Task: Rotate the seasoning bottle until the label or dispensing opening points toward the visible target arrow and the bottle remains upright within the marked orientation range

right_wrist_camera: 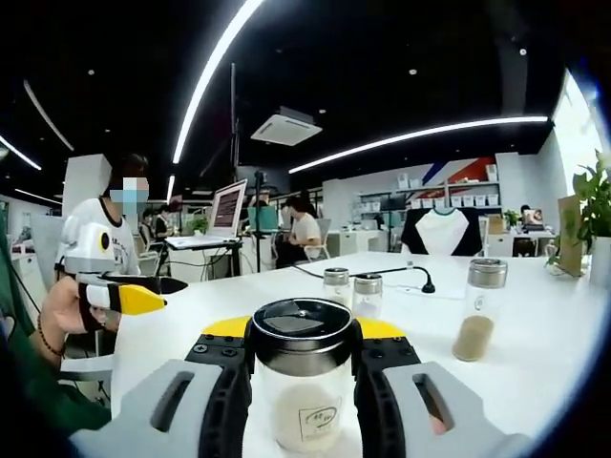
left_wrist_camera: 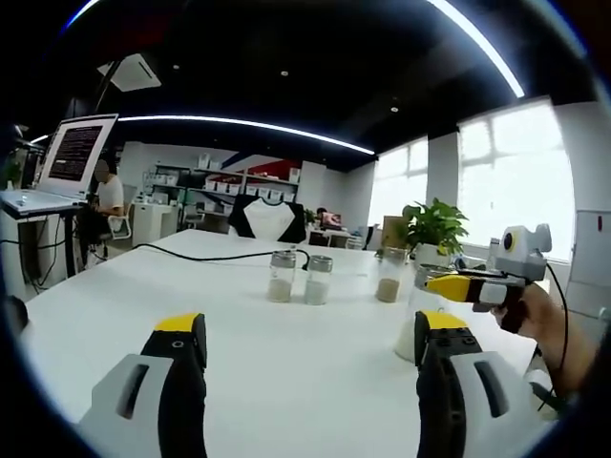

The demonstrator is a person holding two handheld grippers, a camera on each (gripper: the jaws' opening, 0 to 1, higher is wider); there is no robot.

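Right gripper [right_wrist_camera: 304,382] is clamped on a seasoning bottle [right_wrist_camera: 304,377] held upright over the white counter [right_wrist_camera: 535,315]. Three more bottles are seen beyond it: a pair [right_wrist_camera: 351,289] at 12 o'clock and a single one [right_wrist_camera: 477,310] at 2 o'clock. Left gripper [left_wrist_camera: 310,367] is spread wide, nothing between its jaws. A black cable [left_wrist_camera: 210,255] is laid behind the pair.
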